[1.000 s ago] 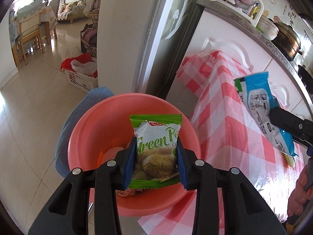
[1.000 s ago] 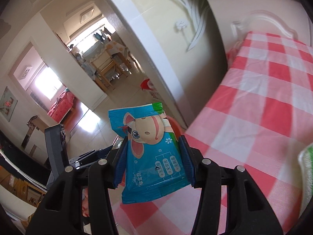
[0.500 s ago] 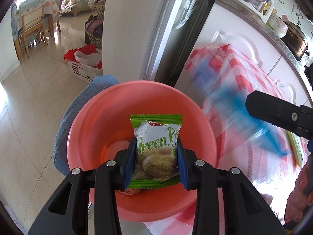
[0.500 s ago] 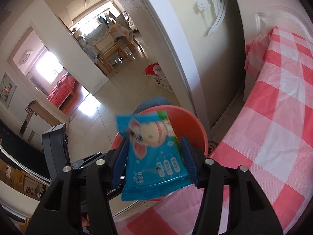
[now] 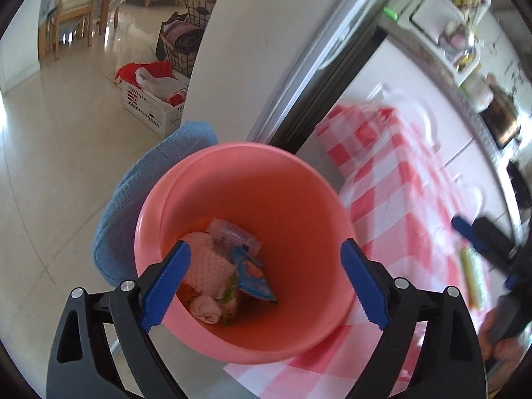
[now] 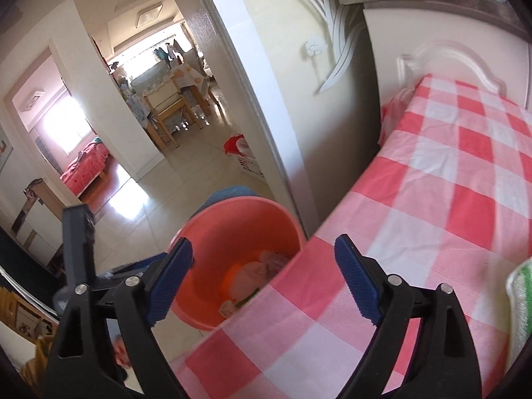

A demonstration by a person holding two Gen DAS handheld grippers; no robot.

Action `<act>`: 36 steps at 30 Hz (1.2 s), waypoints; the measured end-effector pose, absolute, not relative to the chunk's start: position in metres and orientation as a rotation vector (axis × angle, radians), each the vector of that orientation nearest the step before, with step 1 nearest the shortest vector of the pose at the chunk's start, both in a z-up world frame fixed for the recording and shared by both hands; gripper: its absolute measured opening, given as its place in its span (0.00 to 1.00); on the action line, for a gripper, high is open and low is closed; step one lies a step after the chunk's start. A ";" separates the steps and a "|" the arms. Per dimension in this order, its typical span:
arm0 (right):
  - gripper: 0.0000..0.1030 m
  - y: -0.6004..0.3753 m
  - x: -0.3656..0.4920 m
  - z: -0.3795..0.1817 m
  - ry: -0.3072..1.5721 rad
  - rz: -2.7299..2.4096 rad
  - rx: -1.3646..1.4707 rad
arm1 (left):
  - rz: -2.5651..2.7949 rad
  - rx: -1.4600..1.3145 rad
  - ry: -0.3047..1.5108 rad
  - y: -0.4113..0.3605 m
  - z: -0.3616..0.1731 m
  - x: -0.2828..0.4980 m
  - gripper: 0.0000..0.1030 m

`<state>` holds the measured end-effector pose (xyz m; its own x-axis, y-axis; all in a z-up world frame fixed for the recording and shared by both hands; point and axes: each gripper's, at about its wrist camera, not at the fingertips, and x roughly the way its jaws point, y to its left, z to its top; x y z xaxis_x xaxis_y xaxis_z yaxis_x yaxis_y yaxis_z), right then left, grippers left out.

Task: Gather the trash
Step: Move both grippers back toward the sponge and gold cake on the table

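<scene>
Trash in bin: a blue wrapper (image 5: 254, 277) and a green wrapper (image 5: 230, 286) are seen lying at the bottom of the pink bin (image 5: 299, 179), centre of the left wrist view.
Remaining trash: a green-and-white packet (image 6: 520, 302) is seen on the checked desk (image 6: 449, 199), right edge of the right wrist view; its long axis cannot be told.
Nearer hand: the right is judged nearer.
Left gripper (image 5: 264, 282): fingers just opened wide, nothing between; pointed down into the bin.
Right gripper (image 6: 264, 281): fingers just opened, empty; held over the desk edge.

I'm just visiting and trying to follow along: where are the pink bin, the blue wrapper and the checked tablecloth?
pink bin (image 5: 299, 199): left wrist view, bare inner wall.
blue wrapper (image 5: 254, 277): left wrist view, middle of the packet lying in the bin.
checked tablecloth (image 6: 432, 183): right wrist view, flat top of the cloth.
</scene>
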<state>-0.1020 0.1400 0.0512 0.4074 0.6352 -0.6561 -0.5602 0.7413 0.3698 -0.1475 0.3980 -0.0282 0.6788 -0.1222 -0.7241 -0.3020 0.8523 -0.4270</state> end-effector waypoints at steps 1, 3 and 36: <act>0.86 0.135 -0.106 0.051 0.864 0.746 0.091 | 0.108 -0.570 0.811 0.399 -0.027 -0.150 0.88; 0.86 0.127 -0.109 0.049 0.854 0.738 0.085 | 0.097 -0.598 0.752 0.399 -0.022 -0.159 0.89; 0.93 -0.034 -0.123 0.077 0.672 0.559 0.211 | -0.042 -0.403 0.795 0.252 0.035 -0.139 0.91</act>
<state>-0.1226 -0.0335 0.0767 0.6431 0.5530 -0.5298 -0.4203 0.8331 0.3595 -0.1386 0.2517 0.0353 0.7033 -0.1866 -0.6860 -0.1134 0.9232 -0.3673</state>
